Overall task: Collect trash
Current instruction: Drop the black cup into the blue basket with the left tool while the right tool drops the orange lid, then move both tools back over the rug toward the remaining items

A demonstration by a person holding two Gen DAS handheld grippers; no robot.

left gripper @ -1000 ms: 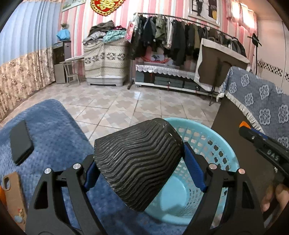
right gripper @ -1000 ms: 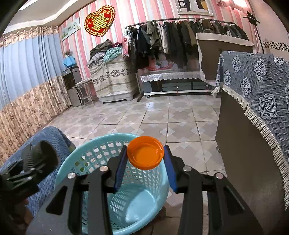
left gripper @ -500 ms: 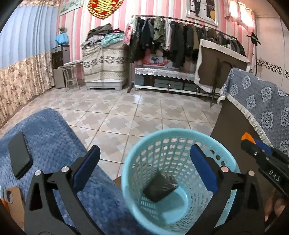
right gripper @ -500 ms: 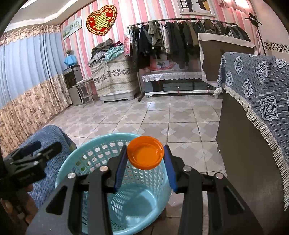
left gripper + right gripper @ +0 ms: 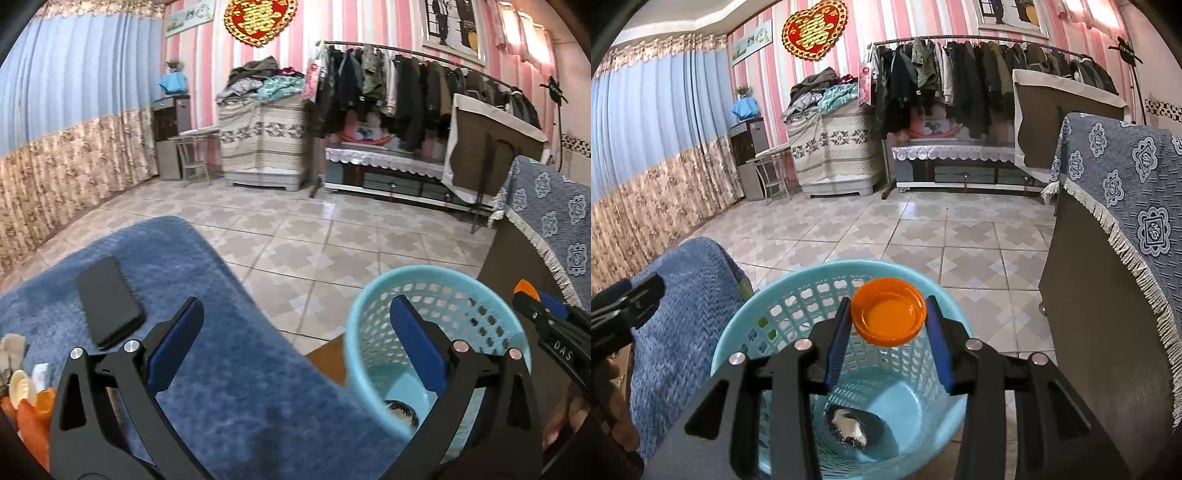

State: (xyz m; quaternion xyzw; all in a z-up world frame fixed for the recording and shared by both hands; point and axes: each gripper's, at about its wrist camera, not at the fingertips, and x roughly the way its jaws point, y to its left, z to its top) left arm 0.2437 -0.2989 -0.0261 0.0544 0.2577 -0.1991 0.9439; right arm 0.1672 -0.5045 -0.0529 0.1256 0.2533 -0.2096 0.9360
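Your left gripper (image 5: 295, 339) has its jaws spread wide with nothing between them, hanging over the edge of the fuzzy blue blanket (image 5: 229, 387). The round light-blue plastic mesh basket (image 5: 373, 314) sits just past the right-hand jaw, so that blue pad overlaps its rim. Off beyond the left jaw there's a flat black phone (image 5: 109, 302) lying on the blanket.

Your right gripper (image 5: 888, 339) is clamped on a small orange plastic lid (image 5: 888, 317), pinched by its edges between the two blue pads, hollow side facing the camera. It's held right above the basket opening, roughly over the far rim.

Down below those jaws, on the basket floor, there's a crumpled black ribbed cup (image 5: 855, 428) lying on its side, with a whitish inside showing. In the left view you can only catch a sliver of it behind the right jaw.
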